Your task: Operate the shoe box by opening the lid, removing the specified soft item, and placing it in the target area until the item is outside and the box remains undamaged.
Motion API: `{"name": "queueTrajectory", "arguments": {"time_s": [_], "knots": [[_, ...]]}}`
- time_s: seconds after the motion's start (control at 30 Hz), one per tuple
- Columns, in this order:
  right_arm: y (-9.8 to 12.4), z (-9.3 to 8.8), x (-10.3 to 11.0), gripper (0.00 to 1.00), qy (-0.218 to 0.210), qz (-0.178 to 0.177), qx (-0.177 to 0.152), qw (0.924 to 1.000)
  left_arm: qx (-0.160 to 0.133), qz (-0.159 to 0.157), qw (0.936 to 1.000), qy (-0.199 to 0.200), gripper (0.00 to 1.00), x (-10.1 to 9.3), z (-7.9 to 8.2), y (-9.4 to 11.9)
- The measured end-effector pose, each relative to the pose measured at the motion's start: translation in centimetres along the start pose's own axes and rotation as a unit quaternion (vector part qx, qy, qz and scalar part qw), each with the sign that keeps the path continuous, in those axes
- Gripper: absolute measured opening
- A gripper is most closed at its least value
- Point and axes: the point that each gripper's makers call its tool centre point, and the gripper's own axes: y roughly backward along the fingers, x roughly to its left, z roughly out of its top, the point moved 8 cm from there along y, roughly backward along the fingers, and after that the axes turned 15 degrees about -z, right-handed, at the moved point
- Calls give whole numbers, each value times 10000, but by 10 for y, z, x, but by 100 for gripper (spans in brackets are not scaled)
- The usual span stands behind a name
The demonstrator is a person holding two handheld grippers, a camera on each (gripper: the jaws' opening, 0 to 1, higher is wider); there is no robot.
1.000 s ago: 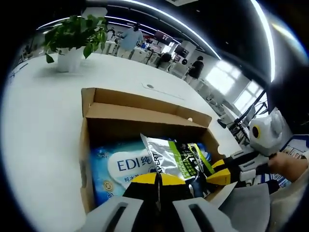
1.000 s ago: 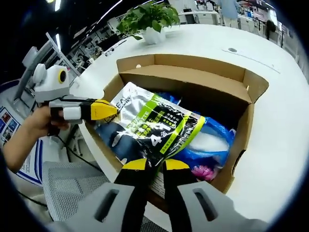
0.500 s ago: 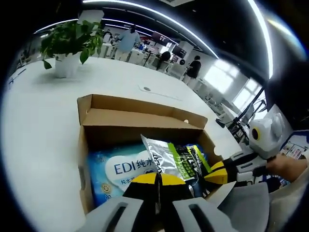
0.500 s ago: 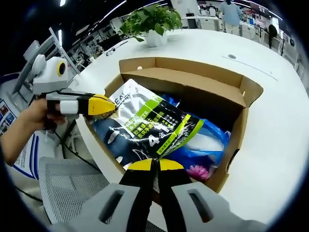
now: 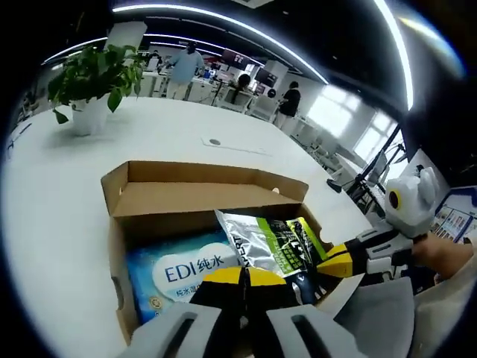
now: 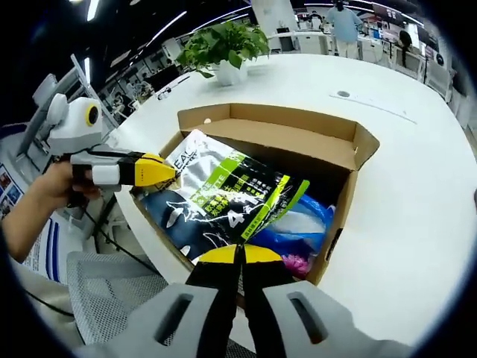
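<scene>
Big white worktop [image 5: 59, 186] with a potted plant [image 5: 89, 78] at the far end. Long light strips [image 5: 223, 19] run across a dark ceiling, bright windows [image 5: 350, 127] on one side. People stand among desks in the back; a grey mesh chair [image 6: 104, 287] sits by the near edge.

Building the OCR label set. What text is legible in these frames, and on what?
"EDI" plus a Chinese character that looks like "纯" and another beside it: blue wipes pack in the shoe box.
"4": silver-green pouch, large digit near its lower end.
"EA" fragment: same pouch, top corner; the word is cut off.
Remaining small print on both packs: too blurred to read.
</scene>
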Motion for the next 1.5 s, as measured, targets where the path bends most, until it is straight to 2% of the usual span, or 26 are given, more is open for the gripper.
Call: {"name": "queueTrajectory", "arguments": {"time_s": [0.47,0.7,1.17,1.5], "knots": [[26,7,-23,0,-386,-244,-452,9979,171,-179,9990,-362,0,-18,18,-21],[35,8,-39,0,-564,-374,-546,9962,202,-323,9982,-463,0,-30,25,-34],[46,6,-69,0,-824,-605,-558,9932,345,-532,9961,-611,0,-47,37,-63],[53,3,-90,0,-949,-684,-518,9918,420,-642,9951,-624,0,-58,38,-82]]}}
